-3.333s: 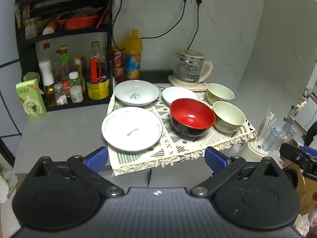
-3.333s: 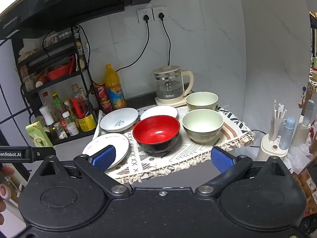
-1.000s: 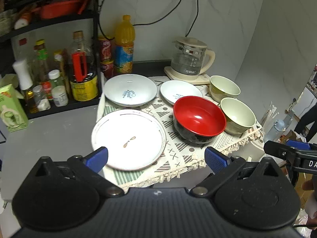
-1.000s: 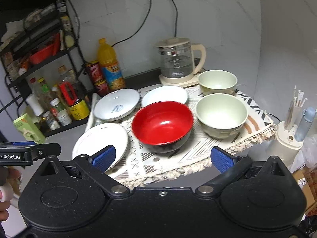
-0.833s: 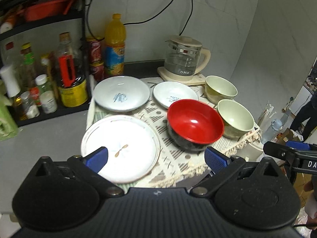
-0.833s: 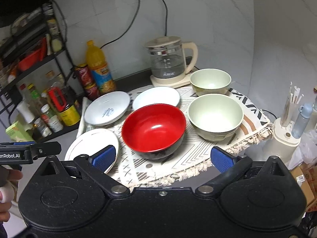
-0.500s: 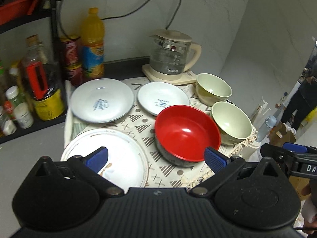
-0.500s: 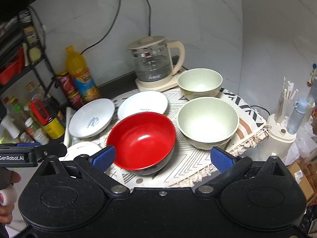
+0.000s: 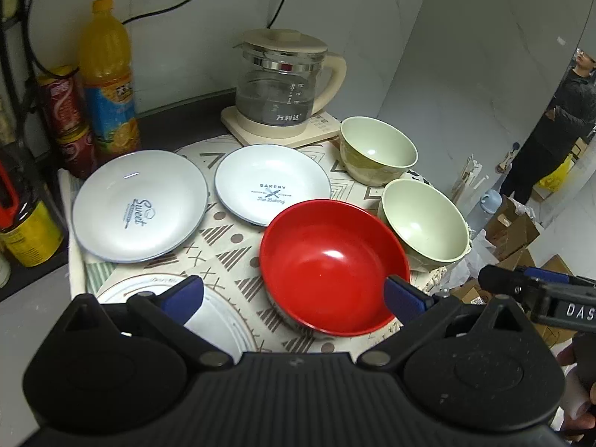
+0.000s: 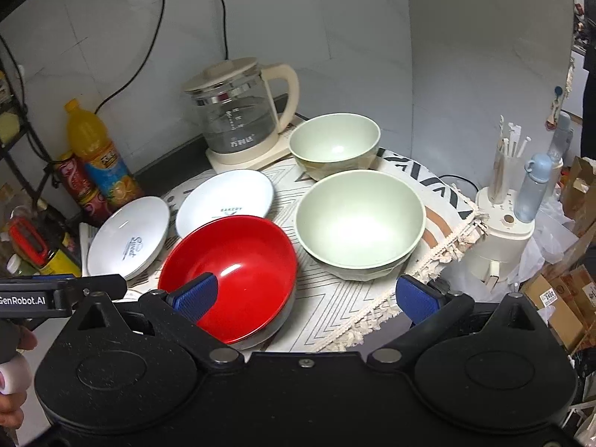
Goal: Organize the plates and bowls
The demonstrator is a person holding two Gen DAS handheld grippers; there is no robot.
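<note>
The red bowl (image 9: 331,268) sits at the near edge of the patterned cloth (image 10: 335,309) on the tabletop, with the nearer green bowl (image 10: 359,223) just beside it on the right and the farther green bowl (image 10: 335,145) behind that one. The "Bakery" plate (image 9: 272,186) and "Sweet" plate (image 9: 138,205) lie toward the cloth's far left. The left gripper (image 9: 294,296) hovers over the red bowl, jaws wide and empty. The right gripper (image 10: 307,296) likewise has wide, empty jaws. A large white plate (image 9: 223,320) at the near-left corner is mostly hidden behind the left gripper. A glass kettle (image 9: 287,85) stands at the far edge.
</note>
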